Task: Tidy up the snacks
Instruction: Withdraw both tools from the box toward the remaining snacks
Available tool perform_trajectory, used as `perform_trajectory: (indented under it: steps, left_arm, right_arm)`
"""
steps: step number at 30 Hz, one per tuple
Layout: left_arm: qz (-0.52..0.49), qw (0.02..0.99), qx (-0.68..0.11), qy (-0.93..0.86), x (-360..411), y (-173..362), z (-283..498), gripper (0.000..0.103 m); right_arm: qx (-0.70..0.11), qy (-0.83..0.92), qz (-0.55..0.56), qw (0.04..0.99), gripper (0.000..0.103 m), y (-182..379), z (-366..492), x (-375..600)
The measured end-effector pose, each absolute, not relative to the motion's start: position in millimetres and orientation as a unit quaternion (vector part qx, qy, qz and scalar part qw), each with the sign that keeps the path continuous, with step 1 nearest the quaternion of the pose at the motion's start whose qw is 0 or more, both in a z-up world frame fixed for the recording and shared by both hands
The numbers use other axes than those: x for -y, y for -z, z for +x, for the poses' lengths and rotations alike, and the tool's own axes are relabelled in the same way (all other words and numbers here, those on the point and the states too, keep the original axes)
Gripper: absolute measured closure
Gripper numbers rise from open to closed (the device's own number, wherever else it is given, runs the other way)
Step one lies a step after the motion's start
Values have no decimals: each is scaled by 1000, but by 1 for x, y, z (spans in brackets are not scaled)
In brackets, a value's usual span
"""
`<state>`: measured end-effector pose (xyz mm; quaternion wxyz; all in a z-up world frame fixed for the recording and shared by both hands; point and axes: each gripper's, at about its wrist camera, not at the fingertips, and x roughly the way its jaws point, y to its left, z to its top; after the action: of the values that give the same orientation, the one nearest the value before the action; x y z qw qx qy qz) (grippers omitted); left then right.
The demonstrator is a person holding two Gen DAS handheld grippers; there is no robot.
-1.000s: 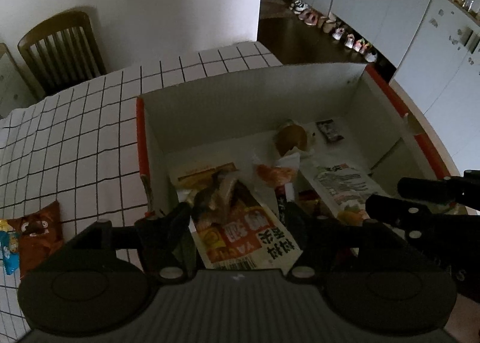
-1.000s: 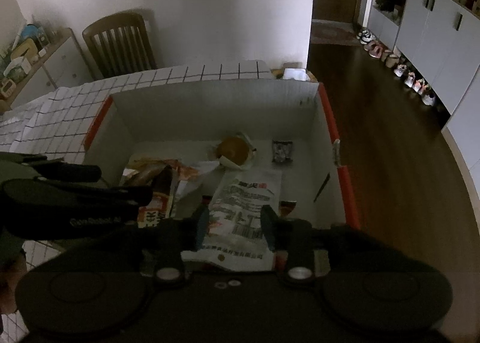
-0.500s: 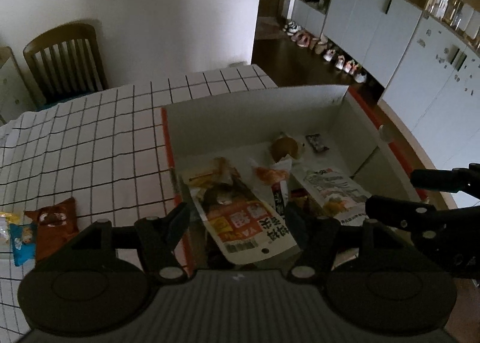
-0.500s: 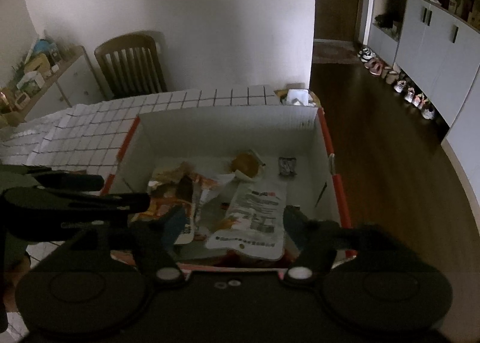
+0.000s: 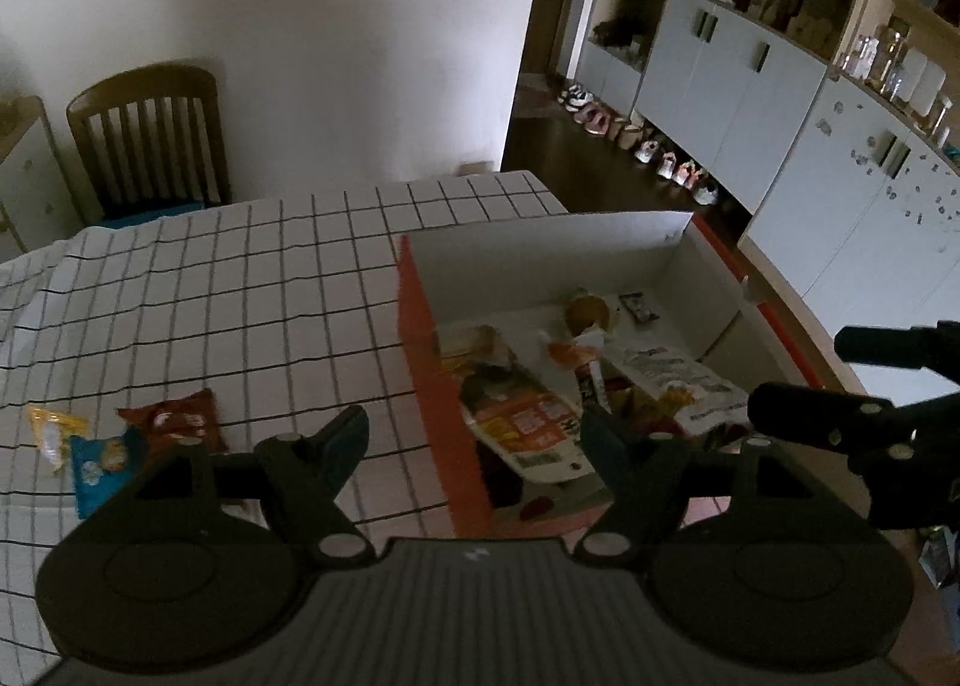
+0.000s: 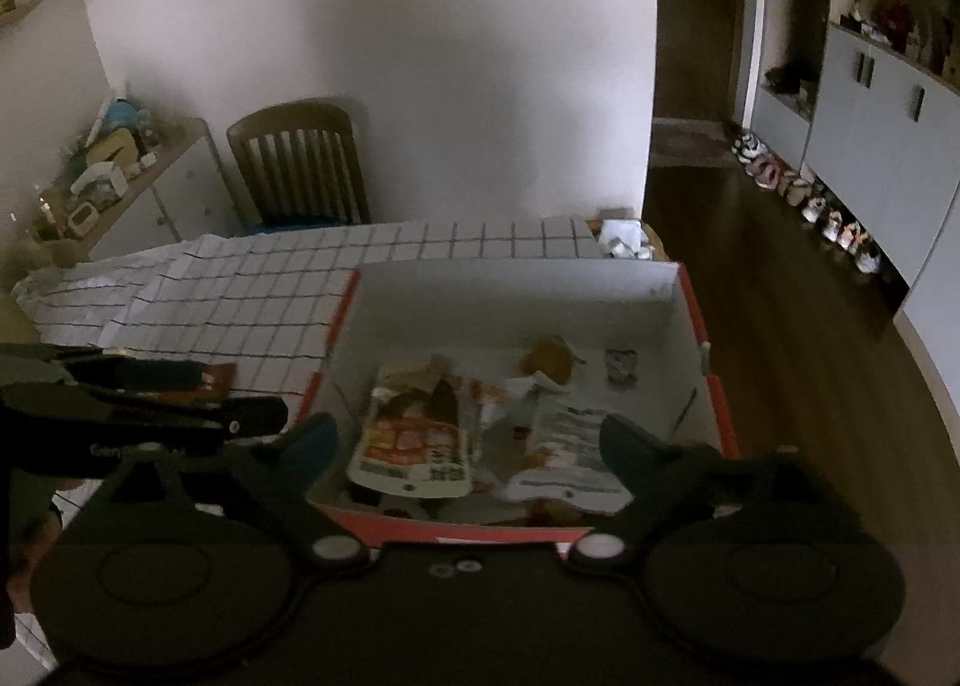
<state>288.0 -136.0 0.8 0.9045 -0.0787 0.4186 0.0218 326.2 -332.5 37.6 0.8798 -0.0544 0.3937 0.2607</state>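
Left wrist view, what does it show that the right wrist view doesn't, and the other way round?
Only the left wrist view shows the loose snack packets on the checked tablecloth. Only the right wrist view shows the cluttered side cabinet. Both show the open box with snacks inside, the wooden chair, and both claws, left claw and right claw, opening with nothing between them.

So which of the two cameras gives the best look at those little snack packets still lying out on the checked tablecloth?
The left wrist view: the red packet, blue packet and yellow packet lie unobstructed. In the right wrist view, the left gripper hides all but a red corner.
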Motion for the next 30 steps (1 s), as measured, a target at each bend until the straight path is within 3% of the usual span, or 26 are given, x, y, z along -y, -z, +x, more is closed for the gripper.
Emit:
perform_trajectory:
  steps: [7,20,22,25,30]
  left_arm:
    - [-78,912,-402,-15,106,-15,249,23]
    - [-107,912,-395,-30,24,-14,191,19]
    - [-114,910,-396,-43,6,-10,185,17]
    - [-118,910,-394,-53,-18,-3,178,1]
    - [-118,908,-392,-85,-60,14,171,1]
  right_arm:
    - [-373,-265,-39,888,0,-52,300,308]
    - [-362,-295,-35,883,0,-55,253,238]
    - [-364,-296,-38,882,0,-53,249,227]
    - [-370,-299,-37,879,0,-45,243,211]
    - [-383,-298,-41,874,0,-30,236,183]
